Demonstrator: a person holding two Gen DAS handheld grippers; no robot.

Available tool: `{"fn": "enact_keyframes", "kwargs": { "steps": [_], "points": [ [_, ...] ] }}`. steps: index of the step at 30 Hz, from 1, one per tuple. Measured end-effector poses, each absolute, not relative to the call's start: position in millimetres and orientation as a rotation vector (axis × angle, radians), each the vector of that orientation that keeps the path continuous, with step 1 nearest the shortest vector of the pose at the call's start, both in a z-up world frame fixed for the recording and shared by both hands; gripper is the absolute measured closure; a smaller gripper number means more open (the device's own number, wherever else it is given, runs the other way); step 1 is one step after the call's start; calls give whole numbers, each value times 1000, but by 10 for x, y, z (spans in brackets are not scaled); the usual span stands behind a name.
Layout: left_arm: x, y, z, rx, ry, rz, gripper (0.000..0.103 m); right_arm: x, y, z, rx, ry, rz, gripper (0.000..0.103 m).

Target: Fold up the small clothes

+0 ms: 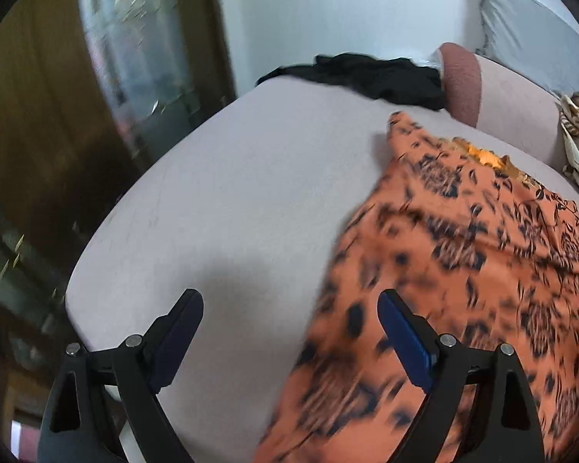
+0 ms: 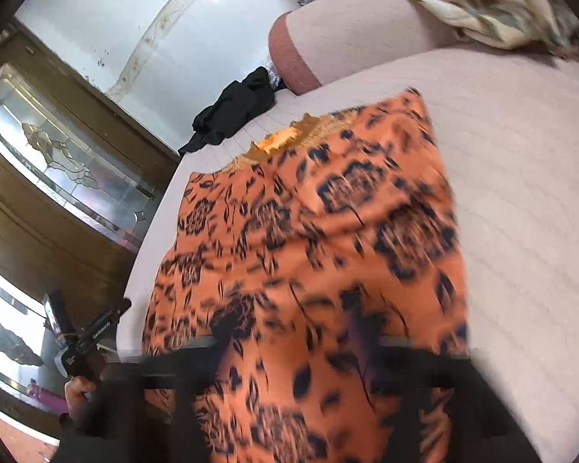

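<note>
Pale pink bedding is filling both views, spreading under everything, with a white wall and a dark wooden cabinet with leaded glass standing behind it to the left. An orange garment with a black rose print is lying on the bedding, its lace-trimmed neckline at the far end; in the left wrist view it is covering the right half of the scene. A black garment is sitting crumpled at the far edge, beside a pink bolster, and a cream patterned cloth is resting far right.

The left gripper is hanging wide open and empty, one finger over bare bedding, the other over the garment's left edge. The right gripper is showing only as a dark smear above the near part of the garment; its jaws appear parted with nothing pinched, though blur is hiding the pads.

Judging by this, a fold is being set down and let go. Next calls for choosing fresh edges or corners, probably at the near hem, and closing on them evenly.

Only the right wrist view is showing the person's left hand holding its tool near left, and the garment's right edge.
</note>
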State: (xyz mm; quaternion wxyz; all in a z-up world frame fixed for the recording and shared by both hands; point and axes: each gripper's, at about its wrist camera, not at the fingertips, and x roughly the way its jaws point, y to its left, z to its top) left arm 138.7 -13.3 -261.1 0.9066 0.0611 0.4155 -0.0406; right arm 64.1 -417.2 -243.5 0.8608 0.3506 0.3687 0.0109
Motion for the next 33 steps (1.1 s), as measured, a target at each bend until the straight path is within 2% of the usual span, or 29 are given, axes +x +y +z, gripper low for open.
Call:
{"fn": "enact_keyframes", "kwargs": {
  "steps": [3,12,14,15,16,18,21,23,24,25,31,32,33],
  "points": [
    [1184,126,-2645,129,908,-55,11,246,-4208,-2462,759,725,-34,12],
    [909,575,-2814,-45,1077,-89,13,-334,-4212,-2657,791,830,-71,12],
    [877,538,-2878,-51,1119,-119,33,-398,-4211,-2676,805,841,-67,12],
    [866,508,-2922,-39,1144,-128,53,-421,-4205,-2681,810,848,-66,12],
    [858,498,-2971,-34,1167,-133,66,-448,-4193,-2679,815,854,-60,12],
    [814,538,-3047,-69,1193,-147,78,-504,-4158,-2678,813,869,-58,12],
    [805,519,-3046,-100,1192,-203,77,-585,-4136,-2741,804,906,-75,13],
    [818,454,-3040,-84,1197,-228,60,-639,-4170,-2816,828,932,-81,14],
    [826,429,-3056,-81,1199,-230,42,-666,-4193,-2851,846,936,-86,14],
    [818,415,-3057,-83,1192,-226,33,-699,-4221,-2885,868,937,-90,15],
    [850,328,-3166,-86,1241,-269,32,-714,-4253,-3075,917,989,-112,35],
    [853,328,-3196,-92,1254,-267,36,-682,-4216,-3121,920,1007,-105,36],
    [853,332,-3219,-99,1266,-273,55,-651,-4178,-3163,923,1023,-97,38]
  ]
}}
